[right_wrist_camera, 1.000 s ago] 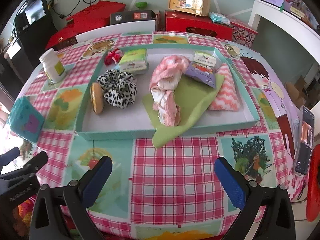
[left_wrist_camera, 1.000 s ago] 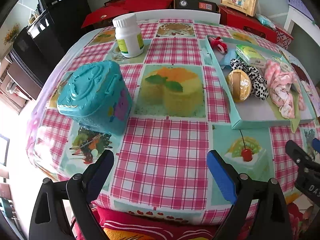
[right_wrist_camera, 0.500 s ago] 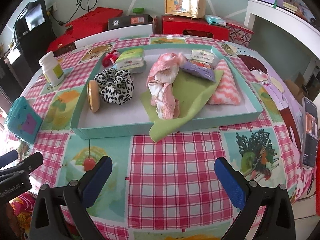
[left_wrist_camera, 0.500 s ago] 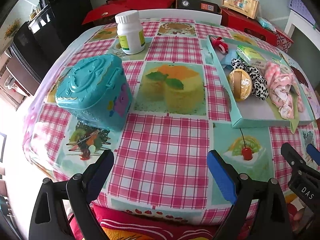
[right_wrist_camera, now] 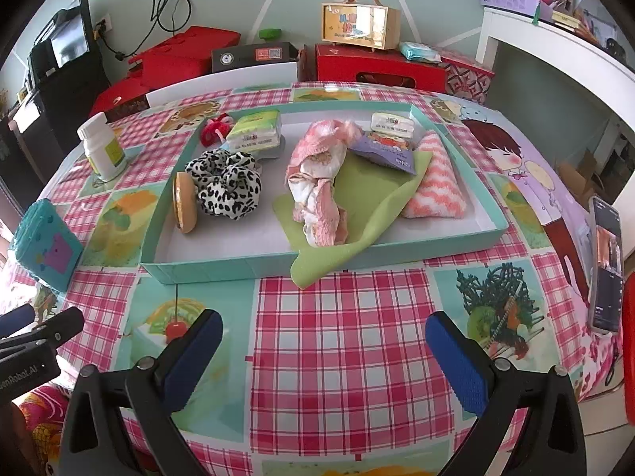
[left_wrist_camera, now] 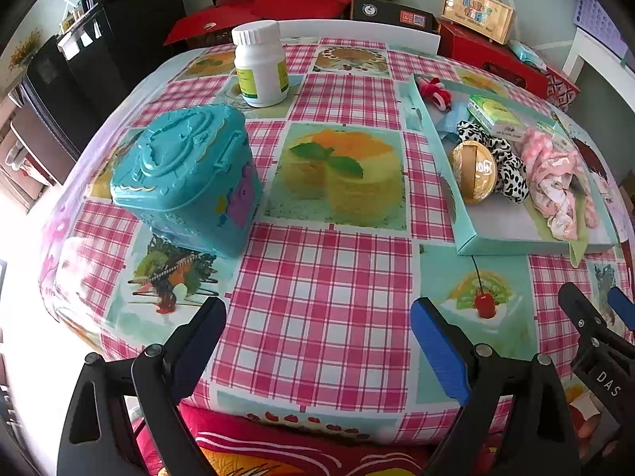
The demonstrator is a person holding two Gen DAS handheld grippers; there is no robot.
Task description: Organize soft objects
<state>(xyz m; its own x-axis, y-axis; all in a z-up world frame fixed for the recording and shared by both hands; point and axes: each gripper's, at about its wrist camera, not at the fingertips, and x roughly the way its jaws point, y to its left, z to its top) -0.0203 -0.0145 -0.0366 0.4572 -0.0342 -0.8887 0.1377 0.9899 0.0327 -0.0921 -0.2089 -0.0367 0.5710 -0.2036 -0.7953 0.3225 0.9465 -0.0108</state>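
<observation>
both claws hover wide open and empty over the near worktop (right_wrist_camera: 349,317) — right claw (right_wrist_camera: 323,341), left claw (left_wrist_camera: 317,329). the pink cloth (right_wrist_camera: 317,182) lies bunched in the teal tray (right_wrist_camera: 246,267); approach from above, pinch its thick middle — not the green cloth (right_wrist_camera: 357,214) underneath.

Both the left gripper (left_wrist_camera: 317,341) and the right gripper (right_wrist_camera: 323,343) have black plastic clamp-style arms with silver rivets and ribbed blue pads lining the jaws; white lettering marks their sides.
</observation>
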